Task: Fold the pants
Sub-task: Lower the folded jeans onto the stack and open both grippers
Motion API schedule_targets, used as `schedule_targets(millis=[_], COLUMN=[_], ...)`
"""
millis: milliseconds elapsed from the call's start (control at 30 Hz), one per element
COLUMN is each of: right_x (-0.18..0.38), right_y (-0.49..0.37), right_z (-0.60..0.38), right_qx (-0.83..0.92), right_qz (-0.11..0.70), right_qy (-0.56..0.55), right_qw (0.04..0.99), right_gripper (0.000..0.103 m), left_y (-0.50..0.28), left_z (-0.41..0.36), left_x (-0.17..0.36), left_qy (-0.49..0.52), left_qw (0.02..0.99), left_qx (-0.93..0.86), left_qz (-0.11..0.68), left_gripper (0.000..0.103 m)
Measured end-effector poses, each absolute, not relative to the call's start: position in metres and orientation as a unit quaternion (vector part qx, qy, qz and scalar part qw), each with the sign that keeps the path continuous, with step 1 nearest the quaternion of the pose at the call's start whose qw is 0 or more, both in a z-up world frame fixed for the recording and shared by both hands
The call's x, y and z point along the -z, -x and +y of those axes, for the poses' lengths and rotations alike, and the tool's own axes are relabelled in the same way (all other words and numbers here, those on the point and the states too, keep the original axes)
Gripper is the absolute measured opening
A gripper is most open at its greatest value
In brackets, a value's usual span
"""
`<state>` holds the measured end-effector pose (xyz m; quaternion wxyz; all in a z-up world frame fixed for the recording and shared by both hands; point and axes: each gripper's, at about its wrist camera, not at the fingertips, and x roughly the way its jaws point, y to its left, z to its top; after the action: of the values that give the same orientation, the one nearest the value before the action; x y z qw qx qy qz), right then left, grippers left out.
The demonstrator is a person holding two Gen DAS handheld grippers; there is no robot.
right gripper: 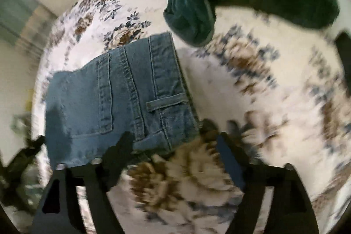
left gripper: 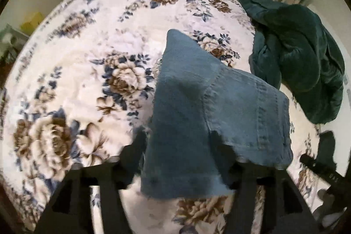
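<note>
Denim fills the bottom middle of your left wrist view: the jeans (left gripper: pixel 197 124) sit between the two fingers of the left gripper (left gripper: pixel 177 159). It looks like that gripper is pinching the cloth, but the cloth covers the tips, so you cannot be sure how much it has.

In the right wrist view, the right gripper (right gripper: pixel 173 146) has its fingers spread wide with nothing between them. The left finger (right gripper: pixel 122 146) sits just over the edge of the jeans (right gripper: pixel 122 91), near the belt loop (right gripper: pixel 166 102) and back pocket, at the middle left of that frame.

What could go wrong: if the left pinch is thin, the jeans may slip out and the fold may flop open. The wide right fingers could snag the flowered blanket (right gripper: pixel 252 80) under them. Farther off, at the upper right, the dark green garment (left gripper: pixel 296 54) lies close, and the jeans could drag over it.

Hard to see: both views are blurry, mostly the right one. The far side of the jeans is hidden under the folded part.
</note>
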<state>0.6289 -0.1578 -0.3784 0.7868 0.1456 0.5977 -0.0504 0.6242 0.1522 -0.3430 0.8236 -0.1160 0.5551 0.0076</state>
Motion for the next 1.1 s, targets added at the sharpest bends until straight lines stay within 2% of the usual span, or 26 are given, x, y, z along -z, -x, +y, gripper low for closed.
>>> schedule_targets(millis=[33, 100, 167, 333, 567, 1100], right_x=[0.371, 0.352, 0.332, 0.282, 0.213, 0.016], right_y=[-0.626, -0.619, -0.607, -0.569, -0.506, -0.307], right_z=[-0.154, -0.147, -0.141, -0.133, -0.140, -0.150], right_qx=[0.054, 0.063, 0.069, 0.068, 0.053, -0.012], right_qz=[0.596, 0.590, 0.580, 0.554, 0.519, 0.397], right_qy=[-0.126, -0.086, -0.055, -0.010, -0.004, 0.026], right_qw=[0.791, 0.800, 0.810, 0.830, 0.853, 0.917], right_gripper=[0.099, 0.103, 0.103, 0.103, 0.103, 0.103], left_y=[-0.619, -0.609, -0.601, -0.573, -0.524, -0.343], left_z=[0.148, 0.139, 0.131, 0.113, 0.093, 0.062], left_x=[0.336, 0.324, 0.309, 0.270, 0.211, 0.056], left_qy=[0.110, 0.092, 0.076, 0.051, 0.040, 0.029], left_qw=[0.826, 0.831, 0.836, 0.849, 0.867, 0.919], left_qx=[-0.009, -0.020, -0.030, -0.046, -0.051, -0.092], left_qz=[0.552, 0.548, 0.542, 0.524, 0.494, 0.381], left_gripper=[0.077, 0.091, 0.095, 0.095, 0.095, 0.095])
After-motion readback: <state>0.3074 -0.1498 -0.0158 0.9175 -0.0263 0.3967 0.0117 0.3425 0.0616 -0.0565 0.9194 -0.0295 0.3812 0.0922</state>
